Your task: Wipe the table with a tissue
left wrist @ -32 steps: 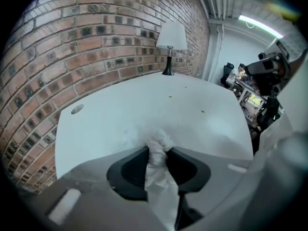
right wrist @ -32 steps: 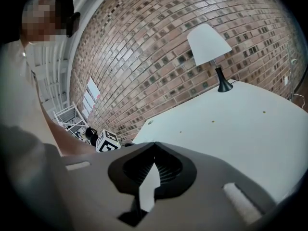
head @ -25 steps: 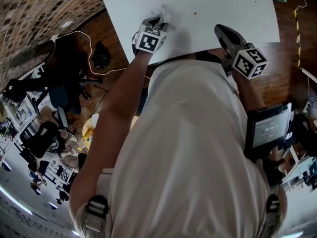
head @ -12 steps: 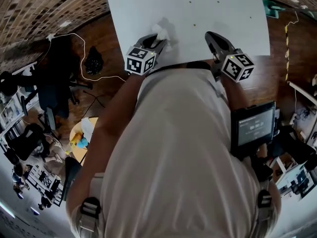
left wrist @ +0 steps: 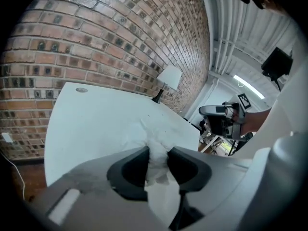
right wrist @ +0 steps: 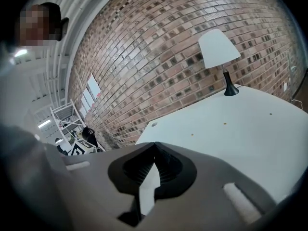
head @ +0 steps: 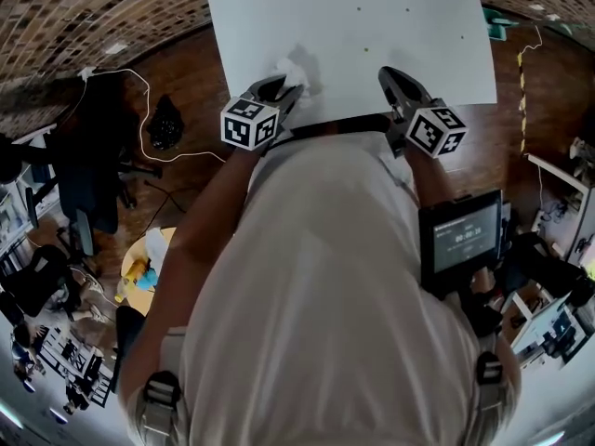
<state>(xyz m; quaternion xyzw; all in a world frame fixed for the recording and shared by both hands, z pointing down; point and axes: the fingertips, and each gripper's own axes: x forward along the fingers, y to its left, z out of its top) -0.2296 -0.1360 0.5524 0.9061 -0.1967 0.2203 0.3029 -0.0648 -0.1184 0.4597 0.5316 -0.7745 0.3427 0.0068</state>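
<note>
A: Two claws, so what is each one doing?

B: The left claw (left wrist: pixel 157 154) is clamped on a crumpled white tissue (left wrist: pixel 147 137) that bulges out past its tips, over the near edge of the white desk (head: pixel 372 35). I can't tell whether the tissue touches the desk. The right claw (right wrist: pixel 155 147) has its tips together and holds nothing.

A: And farther out?

B: A lamp (right wrist: pixel 219 49) stands at the desk's far end, before a brick wall (right wrist: pixel 159 57).

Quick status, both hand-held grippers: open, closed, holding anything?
Left hand-held gripper: closed on the tissue.
Right hand-held gripper: closed, empty.
</note>
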